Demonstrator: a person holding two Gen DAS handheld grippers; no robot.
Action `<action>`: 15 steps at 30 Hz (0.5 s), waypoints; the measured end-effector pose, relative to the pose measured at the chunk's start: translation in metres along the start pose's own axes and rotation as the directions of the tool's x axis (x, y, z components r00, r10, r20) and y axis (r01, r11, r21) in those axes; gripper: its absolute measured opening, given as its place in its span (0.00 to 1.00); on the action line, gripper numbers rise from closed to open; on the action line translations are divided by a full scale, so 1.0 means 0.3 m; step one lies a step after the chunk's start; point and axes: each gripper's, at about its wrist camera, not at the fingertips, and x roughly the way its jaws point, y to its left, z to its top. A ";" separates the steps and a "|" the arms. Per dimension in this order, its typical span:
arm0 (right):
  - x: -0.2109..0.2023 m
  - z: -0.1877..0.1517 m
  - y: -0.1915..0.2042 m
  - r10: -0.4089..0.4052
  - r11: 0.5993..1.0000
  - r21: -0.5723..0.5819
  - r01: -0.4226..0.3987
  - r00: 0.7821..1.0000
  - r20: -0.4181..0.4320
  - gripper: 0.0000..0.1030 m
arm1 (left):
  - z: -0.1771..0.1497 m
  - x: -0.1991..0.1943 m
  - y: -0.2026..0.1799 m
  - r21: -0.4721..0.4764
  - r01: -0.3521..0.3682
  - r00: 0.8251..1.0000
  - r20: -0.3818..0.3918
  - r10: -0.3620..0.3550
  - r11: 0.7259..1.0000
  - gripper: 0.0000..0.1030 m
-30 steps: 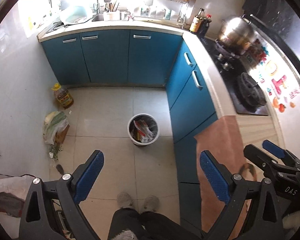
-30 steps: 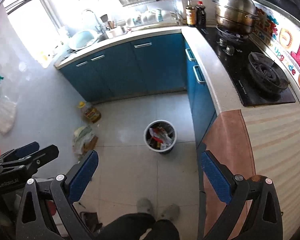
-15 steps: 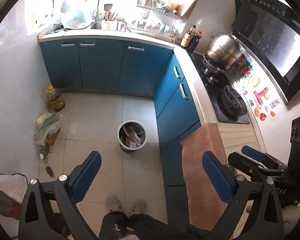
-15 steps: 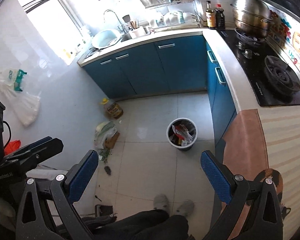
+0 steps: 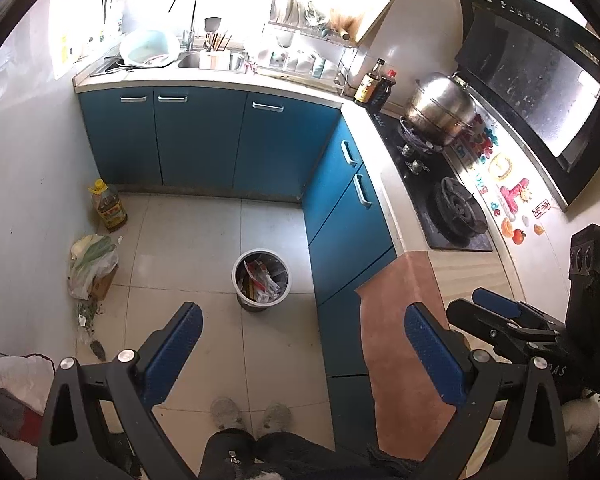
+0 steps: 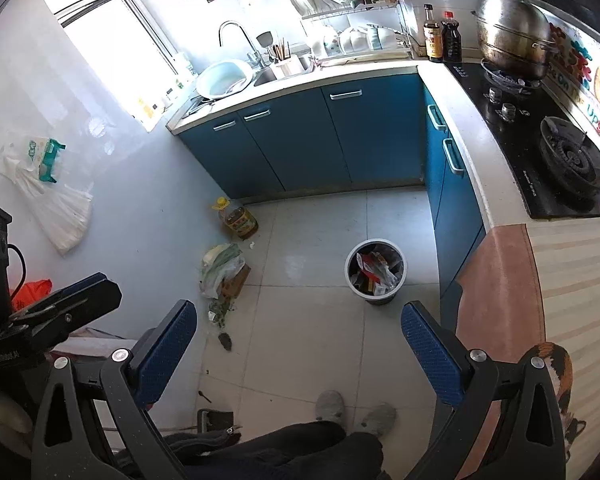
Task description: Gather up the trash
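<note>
A grey trash bin [image 5: 261,280] with wrappers inside stands on the tiled floor by the blue cabinets; it also shows in the right wrist view [image 6: 375,271]. A plastic bag of scraps [image 5: 92,264] lies by the left wall, with green bits and a small dark piece [image 6: 225,341] on the floor below it. My left gripper [image 5: 304,344] is open and empty, held high above the floor. My right gripper [image 6: 300,340] is open and empty too. Each gripper shows at the edge of the other's view.
An oil bottle [image 5: 109,206] stands by the left wall. Blue cabinets [image 5: 236,140] line the back and right. A counter with a brown mat [image 5: 404,320], a gas hob [image 5: 456,208] and a steel pot [image 5: 440,108] runs along the right. The person's slippered feet [image 6: 356,410] are below.
Both grippers have risen and pulled back, so more of the kitchen shows and the bin looks smaller. Both stay open and empty.
</note>
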 end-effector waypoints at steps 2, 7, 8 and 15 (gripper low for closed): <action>0.004 0.003 0.000 0.002 1.000 0.001 -0.002 1.000 -0.001 1.00 | 0.003 0.001 0.001 0.002 0.003 1.000 -0.003 -0.003 1.000 1.00; 0.015 0.005 0.003 0.009 1.000 0.000 -0.009 1.000 -0.013 1.00 | 0.012 0.002 0.003 0.008 0.009 1.000 -0.011 -0.008 1.000 1.00; 0.018 0.006 0.005 0.010 1.000 0.000 -0.010 1.000 -0.015 1.00 | 0.013 0.003 0.002 0.009 0.006 1.000 -0.012 -0.006 1.000 1.00; 0.029 0.011 0.007 0.013 1.000 0.001 -0.013 1.000 -0.023 1.00 | 0.009 0.013 -0.006 0.014 0.007 1.000 -0.022 -0.007 1.000 1.00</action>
